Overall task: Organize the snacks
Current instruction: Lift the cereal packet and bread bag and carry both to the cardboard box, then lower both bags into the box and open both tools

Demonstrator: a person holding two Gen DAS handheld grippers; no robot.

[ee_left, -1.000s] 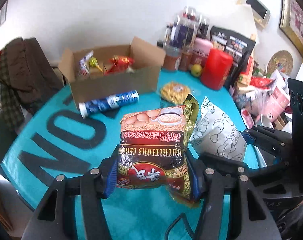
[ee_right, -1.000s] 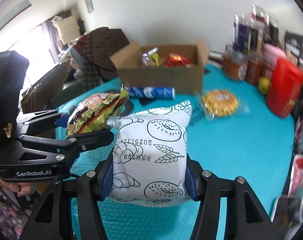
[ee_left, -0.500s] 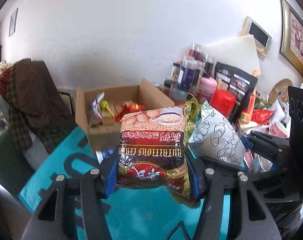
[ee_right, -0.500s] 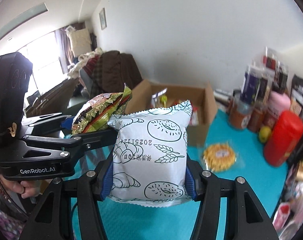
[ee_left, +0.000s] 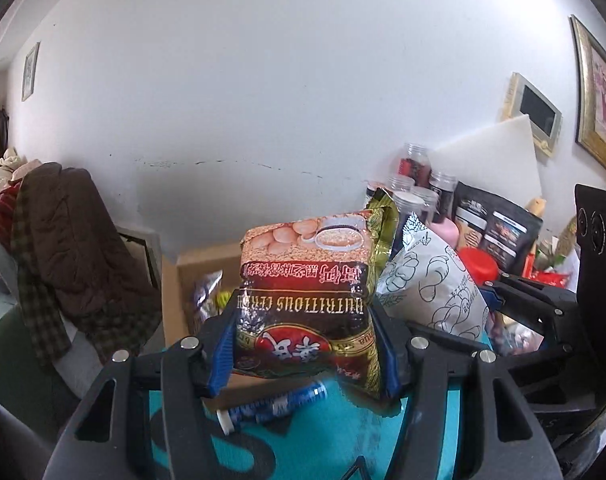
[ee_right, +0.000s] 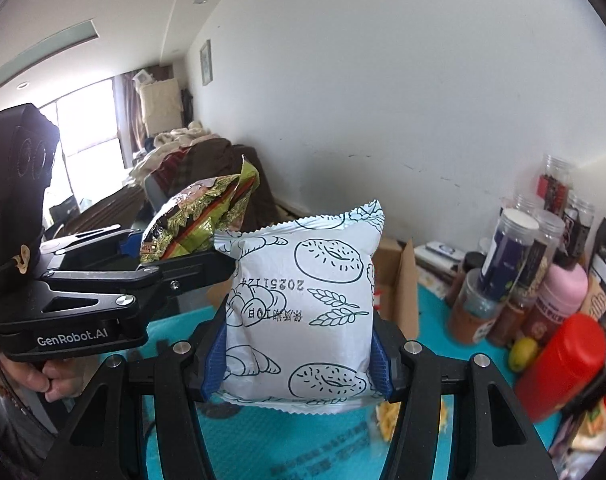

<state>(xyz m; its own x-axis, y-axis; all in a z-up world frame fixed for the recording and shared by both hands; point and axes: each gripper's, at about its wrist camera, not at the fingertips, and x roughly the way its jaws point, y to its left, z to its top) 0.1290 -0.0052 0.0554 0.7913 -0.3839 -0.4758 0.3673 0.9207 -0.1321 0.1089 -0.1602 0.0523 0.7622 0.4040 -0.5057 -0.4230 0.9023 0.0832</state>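
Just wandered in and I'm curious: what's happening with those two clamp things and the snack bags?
A person is sorting snacks with two tools. The left hand-held gripper is clamped on a red-and-gold cereal bag; the right hand-held gripper is clamped on a white bread packet printed with bagels. Both bags are up off the teal tablecloth, side by side, facing the open cardboard box.

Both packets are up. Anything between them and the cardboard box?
Nothing visible. The left tool holds the cereal packet and the right tool the white bread packet, both raised, directly in front of the cardboard box. Its top is open, though the packets hide much of it. The blue tube lies on the table below.
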